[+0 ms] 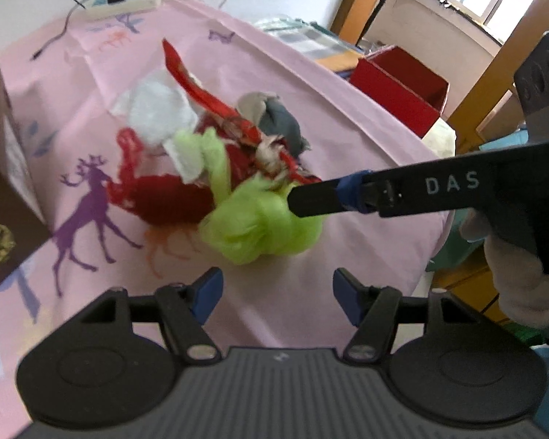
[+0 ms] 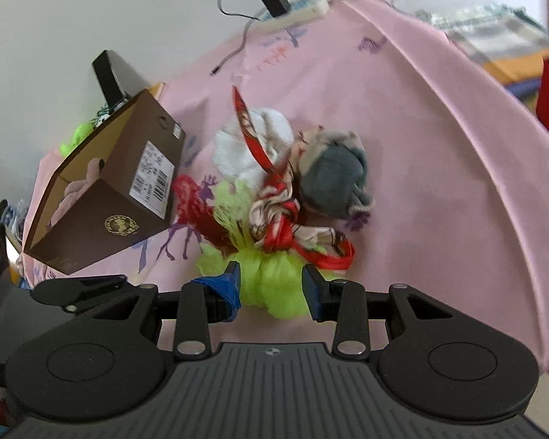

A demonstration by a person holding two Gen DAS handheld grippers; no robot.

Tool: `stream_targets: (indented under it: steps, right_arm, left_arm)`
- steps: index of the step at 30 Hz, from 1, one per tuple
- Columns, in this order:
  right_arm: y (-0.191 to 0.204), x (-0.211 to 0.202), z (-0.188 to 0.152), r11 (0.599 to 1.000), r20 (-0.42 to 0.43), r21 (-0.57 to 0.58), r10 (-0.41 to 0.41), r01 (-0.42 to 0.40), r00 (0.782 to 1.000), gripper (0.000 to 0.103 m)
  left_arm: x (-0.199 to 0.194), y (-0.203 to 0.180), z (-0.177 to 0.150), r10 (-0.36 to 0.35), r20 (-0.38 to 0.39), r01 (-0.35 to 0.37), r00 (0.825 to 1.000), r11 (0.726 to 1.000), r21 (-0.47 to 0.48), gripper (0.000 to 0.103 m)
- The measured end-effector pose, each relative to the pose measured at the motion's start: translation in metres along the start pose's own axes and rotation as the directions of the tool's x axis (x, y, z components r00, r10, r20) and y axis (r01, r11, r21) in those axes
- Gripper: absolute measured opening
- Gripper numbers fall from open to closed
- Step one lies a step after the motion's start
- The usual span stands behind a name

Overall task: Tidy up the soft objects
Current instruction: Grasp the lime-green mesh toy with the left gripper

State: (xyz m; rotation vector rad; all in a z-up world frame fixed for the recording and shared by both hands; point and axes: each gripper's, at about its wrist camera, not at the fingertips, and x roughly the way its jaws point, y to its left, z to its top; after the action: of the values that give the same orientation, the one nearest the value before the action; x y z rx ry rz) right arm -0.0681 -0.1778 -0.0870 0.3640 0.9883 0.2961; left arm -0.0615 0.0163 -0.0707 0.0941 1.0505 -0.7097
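Observation:
A pile of soft things lies on the pink tablecloth: a lime green cloth, a dark red knit piece, a white cloth, a grey cloth and a red patterned scarf. My right gripper has its fingers on either side of the lime green cloth, pressing it. It reaches in from the right in the left wrist view. My left gripper is open and empty, just in front of the pile.
An open brown cardboard box stands left of the pile with a pale soft thing inside. A power strip with a charger and cable lies at the far edge. A red box sits beyond the table's right edge.

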Motion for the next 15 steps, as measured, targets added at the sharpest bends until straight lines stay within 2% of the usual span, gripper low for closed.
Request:
stream_targets:
  steps: [6, 12, 15]
  right_arm:
    - [-0.009, 0.009, 0.002, 0.995, -0.029, 0.088, 0.055, -0.052, 0.998, 0.022]
    - [0.004, 0.018, 0.003, 0.988, -0.078, 0.101, 0.125, -0.117, 0.989, 0.022]
    - [0.013, 0.025, 0.005, 0.977, -0.116, 0.118, 0.190, -0.176, 0.975, 0.023]
  left_arm:
    - [0.017, 0.003, 0.006, 0.017, -0.003, -0.017, 1.000, 1.000, -0.009, 0.066]
    - [0.007, 0.010, 0.007, 0.063, 0.062, -0.063, 0.996, 0.998, -0.012, 0.066]
    - [-0.007, 0.021, 0.004, 0.090, 0.096, -0.086, 0.991, 0.995, -0.043, 0.066]
